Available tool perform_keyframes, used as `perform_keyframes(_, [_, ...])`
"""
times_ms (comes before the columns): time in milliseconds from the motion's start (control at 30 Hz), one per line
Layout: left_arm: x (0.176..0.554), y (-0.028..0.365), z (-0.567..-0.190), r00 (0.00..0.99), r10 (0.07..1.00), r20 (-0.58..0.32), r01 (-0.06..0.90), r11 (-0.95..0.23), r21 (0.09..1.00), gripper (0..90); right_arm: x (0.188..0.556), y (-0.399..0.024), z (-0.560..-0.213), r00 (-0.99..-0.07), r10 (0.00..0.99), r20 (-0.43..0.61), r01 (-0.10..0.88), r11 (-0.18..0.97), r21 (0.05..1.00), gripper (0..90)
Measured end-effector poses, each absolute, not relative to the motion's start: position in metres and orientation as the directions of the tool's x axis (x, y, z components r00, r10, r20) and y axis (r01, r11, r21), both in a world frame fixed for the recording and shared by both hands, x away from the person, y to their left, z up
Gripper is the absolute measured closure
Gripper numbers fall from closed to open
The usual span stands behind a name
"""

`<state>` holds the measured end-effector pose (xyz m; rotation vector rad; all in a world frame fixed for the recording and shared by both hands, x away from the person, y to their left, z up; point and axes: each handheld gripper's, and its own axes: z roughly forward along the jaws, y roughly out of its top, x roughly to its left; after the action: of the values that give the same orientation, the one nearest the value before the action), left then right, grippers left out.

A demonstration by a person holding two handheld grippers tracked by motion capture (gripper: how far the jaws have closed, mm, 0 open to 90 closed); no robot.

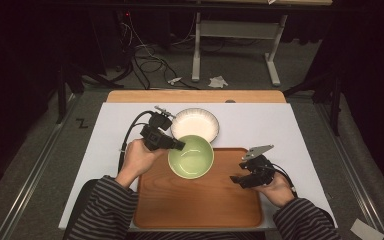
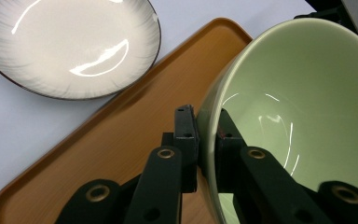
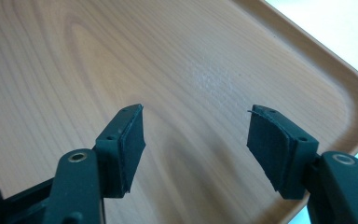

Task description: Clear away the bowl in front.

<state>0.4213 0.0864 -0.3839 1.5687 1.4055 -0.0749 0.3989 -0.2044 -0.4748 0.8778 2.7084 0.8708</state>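
At the left, the left gripper [image 1: 179, 145] is clamped on the near rim of a green bowl [image 1: 192, 159], one jaw inside and one outside. The bowl sits over the far edge of a wooden tray [image 1: 200, 205], just beside a white plate [image 1: 196, 123] lying on the table. At the right, the right gripper [image 1: 236, 179] hovers over the tray, jaws apart with nothing between them.

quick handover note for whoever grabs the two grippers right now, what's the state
Left gripper: shut on the rim of the green bowl, one jaw inside, one outside.
Right gripper: open, nothing between its jaws, over the wooden tray at its right side.
Green bowl is at the tray's far edge, tilted; whether it rests on the tray I cannot tell.
White bowl sits on the white table behind the tray.
Left, likely: set the green bowl down, release it, then fetch the white bowl.
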Motion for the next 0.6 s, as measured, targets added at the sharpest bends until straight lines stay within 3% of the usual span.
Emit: perform_keyframes(600, [0.413,0.09,-0.402,0.307,0.725,-0.616,0.794,0.161,0.586,83.4,0.399,-0.204,-0.475,-0.814,0.581,0.022,0.487,0.661,0.572,37.9])
